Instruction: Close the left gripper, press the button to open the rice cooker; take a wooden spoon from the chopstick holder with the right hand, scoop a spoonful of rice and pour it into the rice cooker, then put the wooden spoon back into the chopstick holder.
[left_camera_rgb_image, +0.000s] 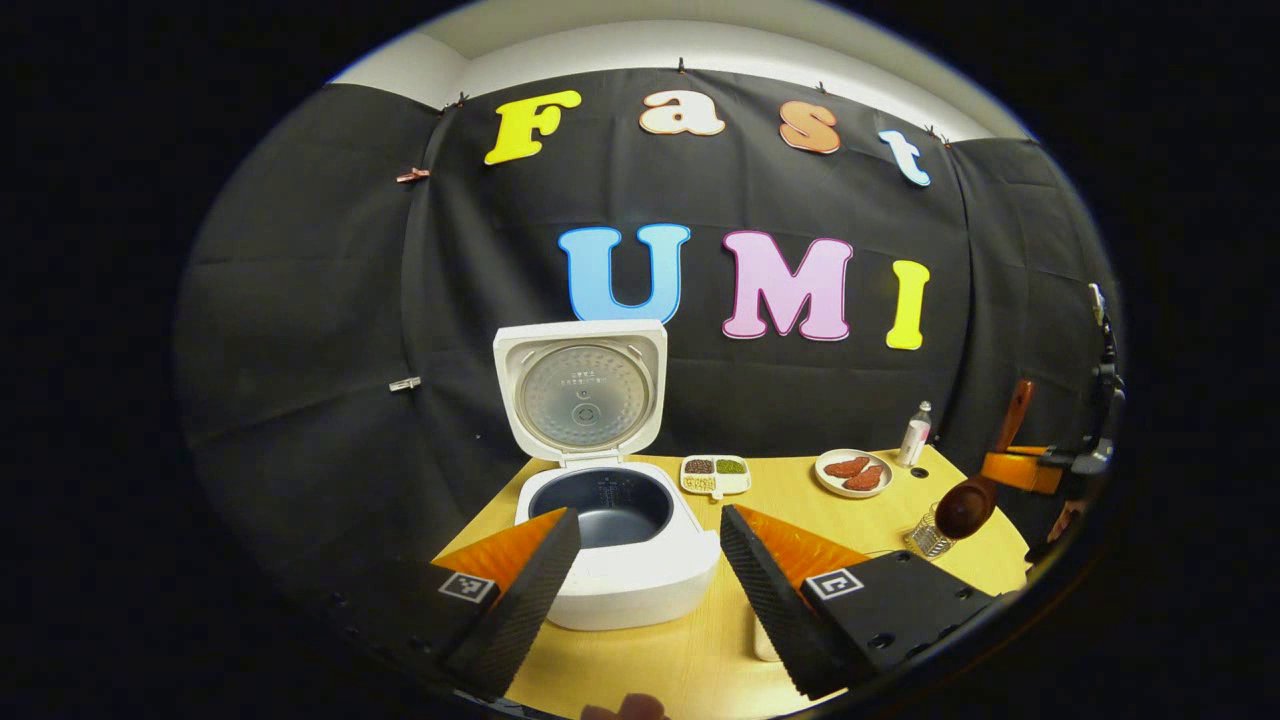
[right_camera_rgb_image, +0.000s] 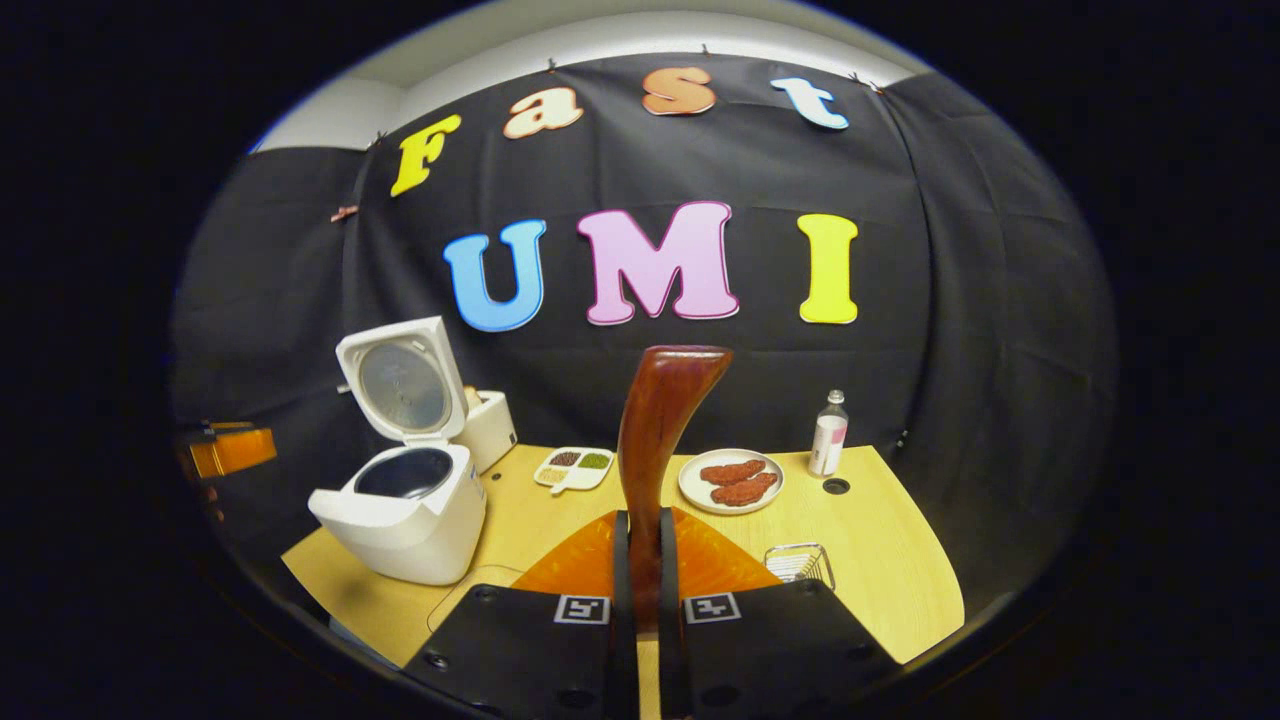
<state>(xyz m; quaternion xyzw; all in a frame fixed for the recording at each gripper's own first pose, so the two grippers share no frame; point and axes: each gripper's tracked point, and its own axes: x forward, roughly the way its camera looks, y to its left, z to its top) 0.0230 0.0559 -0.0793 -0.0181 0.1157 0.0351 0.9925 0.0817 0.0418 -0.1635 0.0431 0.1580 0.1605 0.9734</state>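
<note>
The white rice cooker (left_camera_rgb_image: 640, 580) stands open in front of me, lid (left_camera_rgb_image: 582, 388) upright and dark inner pot (left_camera_rgb_image: 608, 505) showing. My left gripper (left_camera_rgb_image: 645, 565) is open, its fingers either side of the cooker's front, holding nothing. At the far right of the left gripper view, the right gripper (left_camera_rgb_image: 1015, 468) holds the wooden spoon (left_camera_rgb_image: 968, 505), bowl down just above the chopstick holder (left_camera_rgb_image: 928, 538). In the right gripper view, the right gripper (right_camera_rgb_image: 640, 525) is shut on the spoon's handle (right_camera_rgb_image: 655, 430), which rises upright. The cooker (right_camera_rgb_image: 400, 520) sits to the left, the wire holder (right_camera_rgb_image: 800, 562) low right.
On the wooden table (right_camera_rgb_image: 900, 570) stand a sectioned dish of grains (right_camera_rgb_image: 573, 466), a plate with meat pieces (right_camera_rgb_image: 730, 480) and a small bottle (right_camera_rgb_image: 828, 432). A white box (right_camera_rgb_image: 492, 428) sits behind the cooker. The table's front edge runs close below the grippers.
</note>
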